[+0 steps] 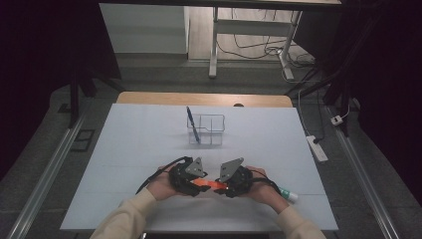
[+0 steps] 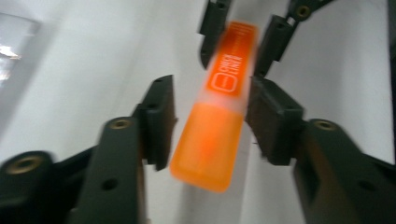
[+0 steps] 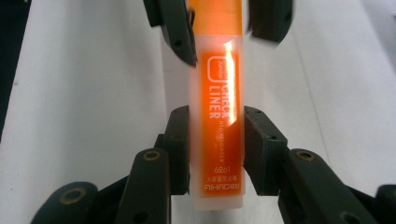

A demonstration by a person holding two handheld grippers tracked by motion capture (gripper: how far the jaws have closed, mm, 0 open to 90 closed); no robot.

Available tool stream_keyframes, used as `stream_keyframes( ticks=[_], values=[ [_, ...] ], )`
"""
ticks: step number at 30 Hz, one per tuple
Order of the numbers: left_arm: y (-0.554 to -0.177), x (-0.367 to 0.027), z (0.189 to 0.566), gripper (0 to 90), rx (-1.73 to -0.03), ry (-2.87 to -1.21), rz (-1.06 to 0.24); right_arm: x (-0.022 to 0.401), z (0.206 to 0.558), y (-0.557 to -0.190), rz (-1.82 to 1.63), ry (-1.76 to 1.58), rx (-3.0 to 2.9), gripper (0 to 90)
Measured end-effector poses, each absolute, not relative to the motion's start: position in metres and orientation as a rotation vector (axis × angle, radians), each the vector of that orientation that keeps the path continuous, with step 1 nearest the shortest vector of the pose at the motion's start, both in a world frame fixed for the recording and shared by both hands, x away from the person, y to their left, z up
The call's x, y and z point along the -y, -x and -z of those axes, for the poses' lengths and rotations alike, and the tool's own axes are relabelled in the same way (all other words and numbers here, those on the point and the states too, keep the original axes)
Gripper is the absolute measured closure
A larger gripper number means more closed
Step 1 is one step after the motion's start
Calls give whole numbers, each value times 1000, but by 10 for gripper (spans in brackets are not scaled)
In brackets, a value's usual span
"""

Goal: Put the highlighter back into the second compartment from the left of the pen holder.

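- Nearest to us, two cream sleeves come in at the bottom, and each hand holds one gripper: the left gripper [image 1: 197,181] and the right gripper [image 1: 222,187] face each other, tips almost meeting.
- We count one orange highlighter [image 1: 208,184], lying level between the two grippers just above the table [image 1: 139,144].
- The right gripper [image 3: 215,140] has its pads pressed on both sides of the highlighter [image 3: 218,116], near its labelled end.
- The left gripper [image 2: 210,116] stands partly open: a clear gap shows on one side of the highlighter [image 2: 212,135], and the other pad is at or just beside it.
- Beyond the highlighter we count one clear organiser [image 1: 206,129] with one blue pen [image 1: 192,124] leaning in it.
- To the right of the highlighter, one white marker with a green end [image 1: 287,194] lies by the right wrist.
- The table is pale and plain; the room behind is dark, with grey floor, desk legs and cables.
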State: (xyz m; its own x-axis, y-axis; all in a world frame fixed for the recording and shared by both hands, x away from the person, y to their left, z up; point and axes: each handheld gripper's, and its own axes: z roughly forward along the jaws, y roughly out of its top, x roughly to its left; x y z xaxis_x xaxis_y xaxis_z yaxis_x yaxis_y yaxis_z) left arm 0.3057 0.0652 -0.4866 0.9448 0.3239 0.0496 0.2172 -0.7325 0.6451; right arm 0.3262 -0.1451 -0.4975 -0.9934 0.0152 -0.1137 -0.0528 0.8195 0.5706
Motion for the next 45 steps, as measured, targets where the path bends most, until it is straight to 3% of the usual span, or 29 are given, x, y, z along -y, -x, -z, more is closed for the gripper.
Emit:
stream_keyframes(
  ticks=[8, 19, 36, 45],
  values=[
    [-310, -79, 481, 365, -530, -2303, -238, 156, 493, -334, -1003, -102, -2837, 639],
    [-313, -92, 482, 319, -615, -2232, -237, 167, 487, -338, -1153, -244, -2725, 639],
    [-316, -97, 482, 293, -640, -2109, -184, 169, 486, -340, -1274, -299, -2706, 639],
    [-317, -92, 483, 346, -610, -2074, -150, 163, 488, -337, -1294, -271, -2718, 639]
  ],
)
